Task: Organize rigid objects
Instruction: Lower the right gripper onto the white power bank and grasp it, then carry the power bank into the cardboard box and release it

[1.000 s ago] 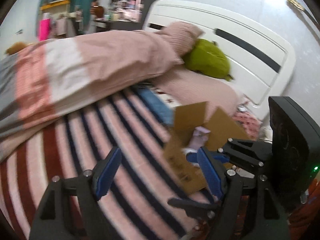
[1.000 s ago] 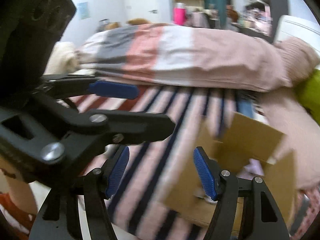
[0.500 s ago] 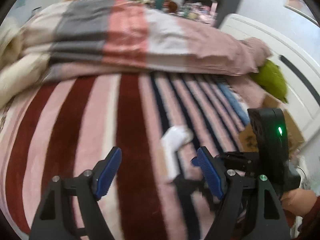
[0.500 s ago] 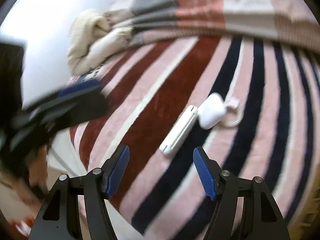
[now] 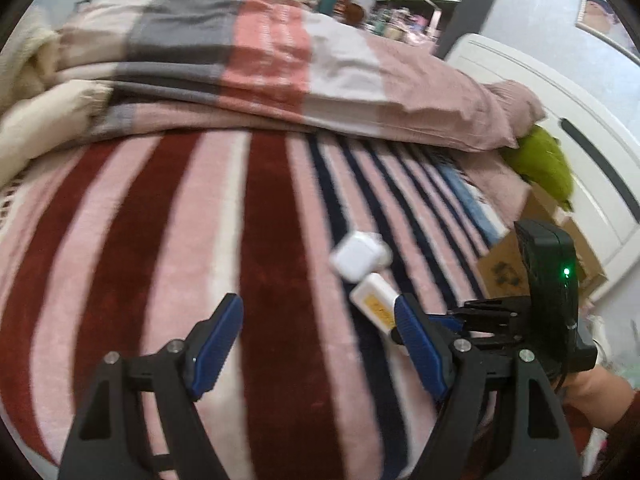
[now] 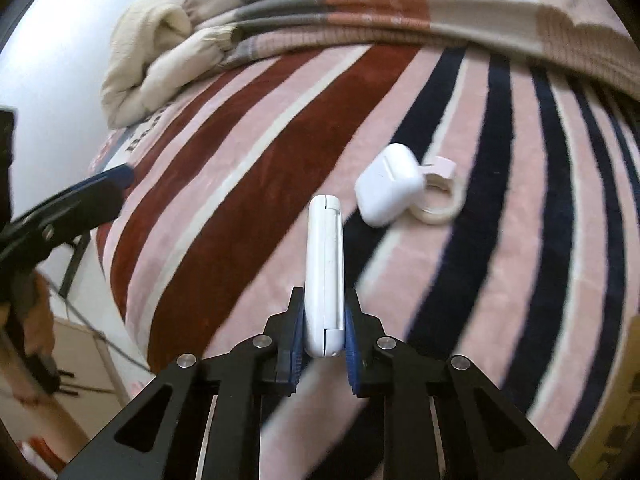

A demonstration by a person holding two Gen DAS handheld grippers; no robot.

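The striped blanket (image 6: 240,184) covers the bed and serves as the work surface; all positions are given from it. At its far right edge, by the headboard, stands an open cardboard box (image 5: 504,268), judged the collection point for the rigid items. The left gripper (image 5: 320,340) hovers over the blanket, jaws apart and empty, apparently held in reserve. The right gripper (image 6: 323,340) has just closed its jaws, and they now clamp the near end of the slim white case (image 6: 325,264), which lies lengthwise on the blanket, suited to a narrow pinch. The white earbud case (image 6: 390,190), with loop attached, rests just beyond, ungripped.
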